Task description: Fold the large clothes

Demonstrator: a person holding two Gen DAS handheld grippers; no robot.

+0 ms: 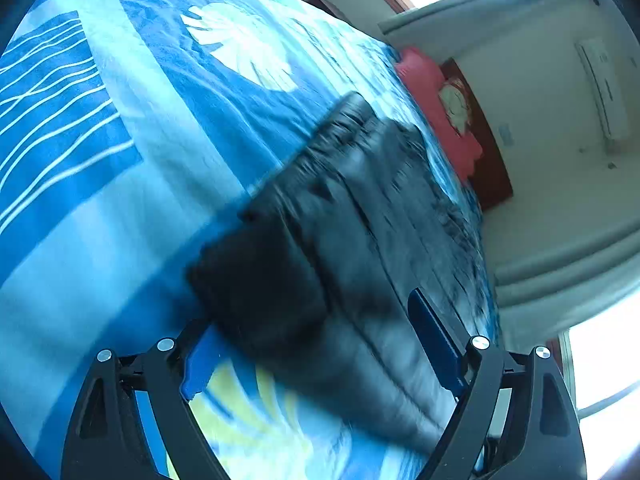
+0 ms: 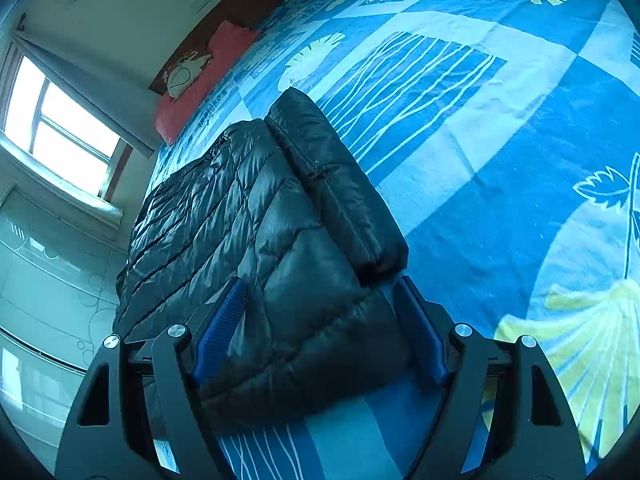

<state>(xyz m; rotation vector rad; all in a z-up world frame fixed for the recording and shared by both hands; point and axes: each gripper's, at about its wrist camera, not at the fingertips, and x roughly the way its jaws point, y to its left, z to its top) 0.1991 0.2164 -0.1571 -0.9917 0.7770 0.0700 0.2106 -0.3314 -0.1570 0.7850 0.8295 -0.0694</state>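
A black quilted puffer jacket lies folded on a bed with a blue patterned bedspread. My right gripper straddles the jacket's near corner. Its left pad lies against the fabric, and a sliver of bedspread shows beside the right pad, so it stands open. The left wrist view is blurred. There the jacket runs up and to the right, and a dark folded part sits between the fingers of my left gripper. That gripper's blue pads are wide apart and open.
A red pillow and a dark wooden headboard lie at the far end of the bed. A bright window with a grey curtain is beside the bed. An air conditioner hangs on the wall.
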